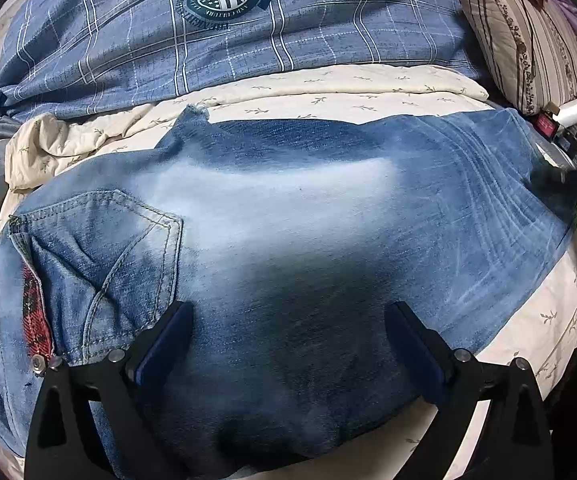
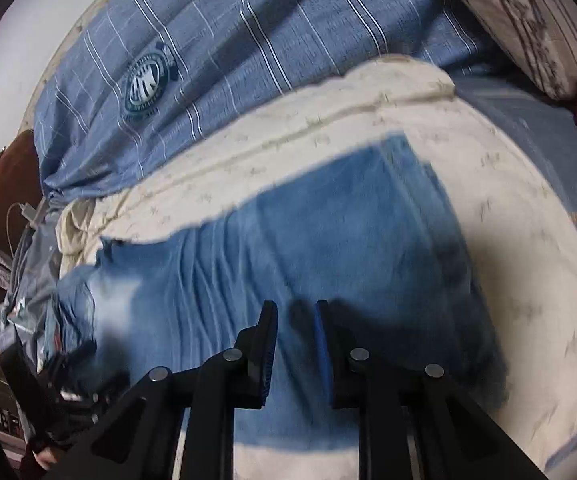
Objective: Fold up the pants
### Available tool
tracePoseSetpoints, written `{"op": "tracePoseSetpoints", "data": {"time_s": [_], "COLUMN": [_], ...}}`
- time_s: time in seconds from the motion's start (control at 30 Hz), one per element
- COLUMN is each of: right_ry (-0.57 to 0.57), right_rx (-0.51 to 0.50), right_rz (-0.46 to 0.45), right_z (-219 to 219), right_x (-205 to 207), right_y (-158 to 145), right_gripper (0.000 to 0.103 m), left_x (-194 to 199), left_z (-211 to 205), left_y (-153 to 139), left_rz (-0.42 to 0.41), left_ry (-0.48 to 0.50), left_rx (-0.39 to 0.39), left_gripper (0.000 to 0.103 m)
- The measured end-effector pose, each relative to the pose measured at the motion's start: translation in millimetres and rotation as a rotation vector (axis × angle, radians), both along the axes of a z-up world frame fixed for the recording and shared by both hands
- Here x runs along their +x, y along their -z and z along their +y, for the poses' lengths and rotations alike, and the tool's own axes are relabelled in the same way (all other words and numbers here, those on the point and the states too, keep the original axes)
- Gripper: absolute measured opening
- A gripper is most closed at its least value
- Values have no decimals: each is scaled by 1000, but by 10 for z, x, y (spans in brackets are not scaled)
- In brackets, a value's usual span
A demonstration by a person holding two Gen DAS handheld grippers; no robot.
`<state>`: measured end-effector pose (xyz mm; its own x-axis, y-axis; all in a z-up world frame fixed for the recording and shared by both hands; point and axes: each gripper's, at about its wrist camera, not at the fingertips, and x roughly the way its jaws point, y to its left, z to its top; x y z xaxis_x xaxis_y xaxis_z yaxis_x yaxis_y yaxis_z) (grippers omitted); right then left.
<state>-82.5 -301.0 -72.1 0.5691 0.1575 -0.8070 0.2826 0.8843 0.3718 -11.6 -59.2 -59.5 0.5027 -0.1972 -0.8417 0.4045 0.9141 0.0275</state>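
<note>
A: L gripper (image 1: pixel 288 344) status?
B: Fingers spreading wide, hovering over pants (image 1: pixel 288 216), which are lying between and ahead of them on the bed (image 1: pixel 368 88).
A: R gripper (image 2: pixel 296 344)?
B: Fingers nearly closing, narrow gap, pinching nothing; denim lying beneath.

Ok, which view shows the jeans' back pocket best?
The left wrist view: the back pocket on the jeans is sharp, its stitching plain. The right wrist view is motion-blurred and shows only the leg end of the jeans, no pocket.
</note>
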Motion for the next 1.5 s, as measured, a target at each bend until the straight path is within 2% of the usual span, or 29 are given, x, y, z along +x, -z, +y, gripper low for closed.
{"op": "tracePoseSetpoints", "data": {"time_s": [0.13, 0.17, 0.3, 0.4, 0.57, 0.67, 0.9, 1.13, 1.33, 1.5], "right_ry": [-15, -20, -12, -13, -37, -61, -159, -227, -268, -325], "right_rx": [-47, -42, -5, -16, -3, 3, -10, -22, -14, -9], "right_rz": [0, -4, -7, -9, -90, -113, -87, -100, -97, -103], "right_z": [84, 82, 71, 75, 126, 229, 622, 957, 1217, 1493], "right_x": [-7, -16, 13, 9, -18, 27, 176, 260, 384, 486], "right_y": [56, 60, 55, 2, -155, -202, -143, -143, -127, -121], "right_gripper": [25, 29, 35, 35, 36, 36, 36, 36, 36, 36], "left_x": [-25, -26, -60, -82, -116, -143, -174, -218, -191, -165], "left_z": [-23, -25, -25, -19, -7, -32, -32, 74, 252, 558], "left_y": [-1, 0, -12, -44, -138, -170, -207, -301, -372, -453], "left_rz": [0, 0, -2, -18, -80, -120, -143, -177, -184, -216], "left_ry": [-9, -12, -17, -22, -31, -26, -22, -44, -96, -206], "left_rx": [8, 9, 11, 17, 13, 43, 65, 52, 37, 46], "left_gripper": [99, 99, 100, 99, 99, 99, 99, 99, 99, 99]}}
